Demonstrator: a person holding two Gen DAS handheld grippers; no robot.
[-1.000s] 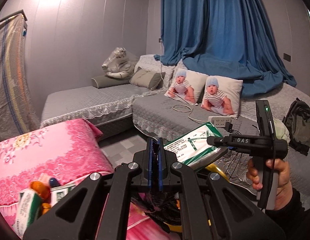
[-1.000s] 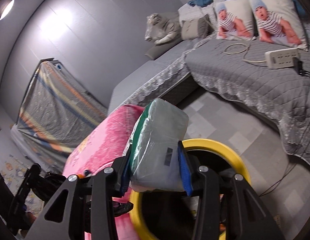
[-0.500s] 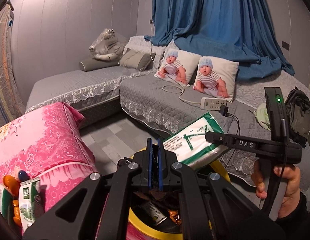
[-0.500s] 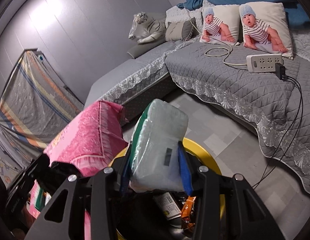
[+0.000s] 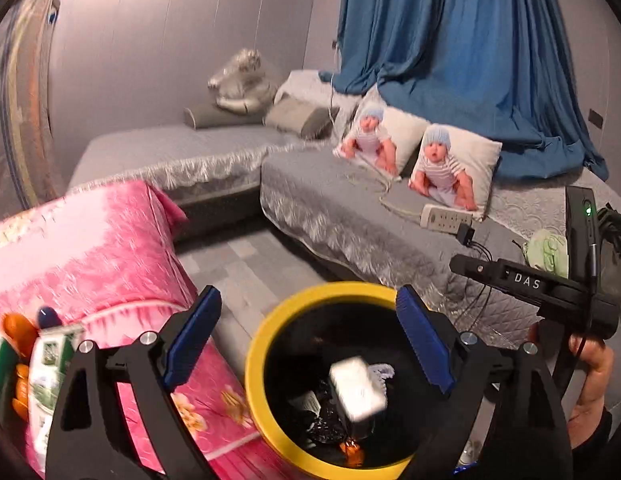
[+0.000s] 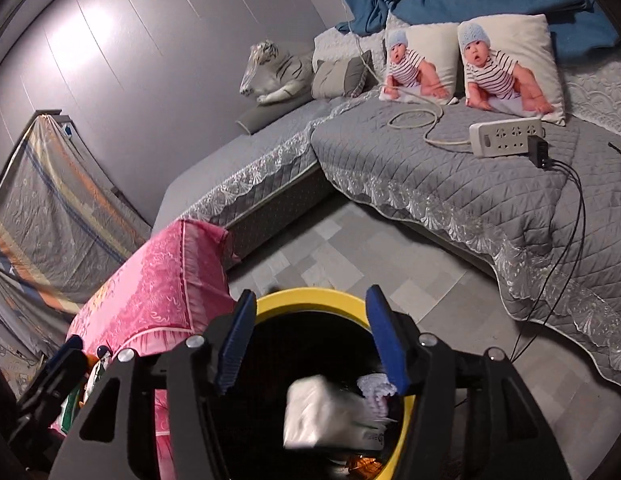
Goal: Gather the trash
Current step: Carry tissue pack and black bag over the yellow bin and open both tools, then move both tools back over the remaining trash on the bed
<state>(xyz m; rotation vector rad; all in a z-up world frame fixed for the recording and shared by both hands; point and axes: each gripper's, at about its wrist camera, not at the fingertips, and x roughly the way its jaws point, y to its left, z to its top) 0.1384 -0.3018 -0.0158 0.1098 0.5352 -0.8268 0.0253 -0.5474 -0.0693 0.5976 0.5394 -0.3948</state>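
A yellow-rimmed bin (image 5: pixel 257 354) with a black liner stands on the floor beside a pink cushion (image 5: pixel 90 256). A white tissue pack (image 5: pixel 356 390), blurred in mid-fall, is inside the bin among other trash; the right wrist view shows the same pack (image 6: pixel 322 412) below the jaws. My left gripper (image 5: pixel 308 338) hangs over the bin, its jaws opening wide with nothing between them. My right gripper (image 6: pixel 310 336) is also above the bin (image 6: pixel 310 298), its jaws opening, the pack free of the pads. Green-white packets (image 5: pixel 50 360) and orange bits lie on the cushion's near end.
A grey quilted sofa (image 6: pixel 450 184) wraps around the far side, with a power strip (image 6: pixel 506 136), trailing black cables (image 6: pixel 570 220) and printed pillows. Grey tiled floor (image 6: pixel 350 256) lies between the sofa and the bin. A hand (image 5: pixel 590 376) holds the right gripper's handle.
The right gripper has let go of the tissue pack, which has dropped into the bin. The left jaws went from shut to wide open. Both views have tilted down over the bin.
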